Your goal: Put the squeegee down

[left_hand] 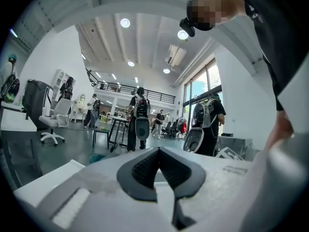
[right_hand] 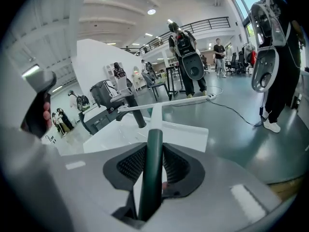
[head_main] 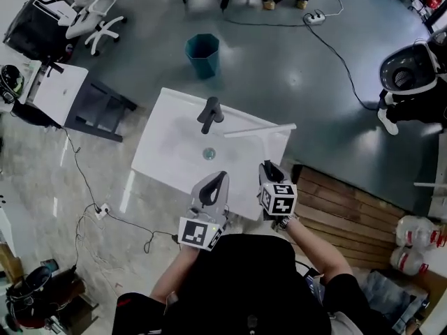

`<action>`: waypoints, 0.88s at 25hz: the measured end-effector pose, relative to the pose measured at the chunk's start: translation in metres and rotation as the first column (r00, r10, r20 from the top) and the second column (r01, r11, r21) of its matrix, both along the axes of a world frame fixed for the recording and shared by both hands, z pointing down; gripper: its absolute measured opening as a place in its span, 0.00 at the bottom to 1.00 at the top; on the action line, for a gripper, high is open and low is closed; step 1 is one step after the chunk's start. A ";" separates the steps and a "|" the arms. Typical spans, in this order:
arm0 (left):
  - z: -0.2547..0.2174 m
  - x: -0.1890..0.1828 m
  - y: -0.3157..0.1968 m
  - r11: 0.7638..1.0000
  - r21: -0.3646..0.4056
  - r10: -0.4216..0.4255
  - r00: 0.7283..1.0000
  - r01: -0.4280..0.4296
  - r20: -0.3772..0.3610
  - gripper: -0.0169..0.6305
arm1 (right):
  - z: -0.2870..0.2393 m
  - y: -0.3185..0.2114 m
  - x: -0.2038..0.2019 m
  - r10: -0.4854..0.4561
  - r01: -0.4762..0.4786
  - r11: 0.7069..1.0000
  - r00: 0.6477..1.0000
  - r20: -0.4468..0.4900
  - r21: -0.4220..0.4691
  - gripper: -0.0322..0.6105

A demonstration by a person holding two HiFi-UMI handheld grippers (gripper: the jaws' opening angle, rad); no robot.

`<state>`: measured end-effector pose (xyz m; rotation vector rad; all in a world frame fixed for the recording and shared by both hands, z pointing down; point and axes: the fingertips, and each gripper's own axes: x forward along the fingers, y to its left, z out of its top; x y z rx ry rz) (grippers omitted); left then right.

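While the left claw hangs shut and empty over the sink's near edge, the right claw just beside it clamps the squeegee by its dark handle, which runs straight away from it, the white blade lying crosswise over the far right rim.

Left claw level, jaws together, empty; right claw tilted down, clamped on the squeegee handle.
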<state>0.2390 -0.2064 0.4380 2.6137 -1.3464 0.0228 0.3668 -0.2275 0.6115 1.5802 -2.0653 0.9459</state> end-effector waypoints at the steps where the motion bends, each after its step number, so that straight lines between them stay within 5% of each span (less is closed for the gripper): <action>1: 0.001 0.002 0.001 1.000 -0.002 -0.006 1.000 0.006 0.001 0.03 | 0.004 -0.002 0.001 -0.003 0.003 1.000 1.000 0.001 -0.007 0.20; 22: 0.033 -0.013 -0.002 0.987 -0.051 -0.152 0.988 0.153 0.020 0.03 | 0.099 -0.026 0.001 -0.024 0.013 0.986 0.998 -0.066 -0.164 0.20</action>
